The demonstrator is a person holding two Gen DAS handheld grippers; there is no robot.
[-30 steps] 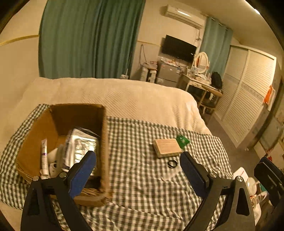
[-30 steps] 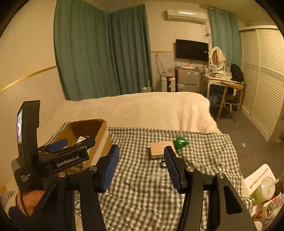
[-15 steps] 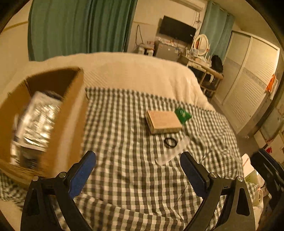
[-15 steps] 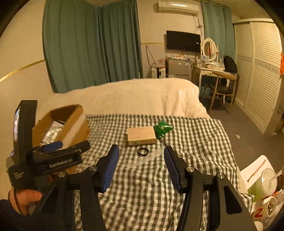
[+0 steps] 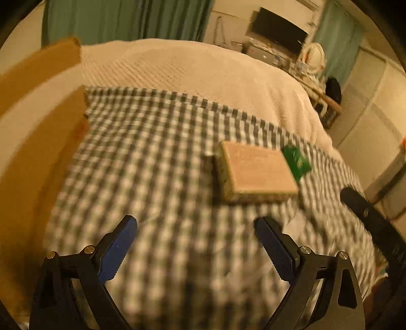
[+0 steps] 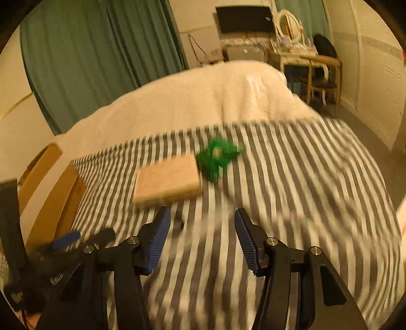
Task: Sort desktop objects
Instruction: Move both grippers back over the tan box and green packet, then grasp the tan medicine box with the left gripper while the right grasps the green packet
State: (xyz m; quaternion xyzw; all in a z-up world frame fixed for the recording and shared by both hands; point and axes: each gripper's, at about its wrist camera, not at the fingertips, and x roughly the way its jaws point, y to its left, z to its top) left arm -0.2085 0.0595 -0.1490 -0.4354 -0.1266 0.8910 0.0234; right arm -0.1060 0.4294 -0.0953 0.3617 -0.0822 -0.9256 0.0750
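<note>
Left of the tan box (image 5: pixel 258 175) on the checked cloth (image 5: pixel 157 162) stands a cardboard carton (image 5: pixel 38 121); a green packet (image 5: pixel 297 162) touches the box's right edge. Beyond the box lie a cream bedspread (image 5: pixel 203 73), green curtains (image 6: pixel 96 58) and a television (image 6: pixel 243 17). The left gripper (image 5: pixel 195 241) hangs nearer than the box with jaws wide and empty, and the right gripper (image 6: pixel 200 228) likewise with jaws moderately apart, empty.

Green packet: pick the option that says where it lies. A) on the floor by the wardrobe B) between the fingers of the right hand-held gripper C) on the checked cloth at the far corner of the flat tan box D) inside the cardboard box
C: the green packet lies on the checked cloth against the far corner of the flat tan box, well apart from the cardboard box, and in no gripper.
</note>
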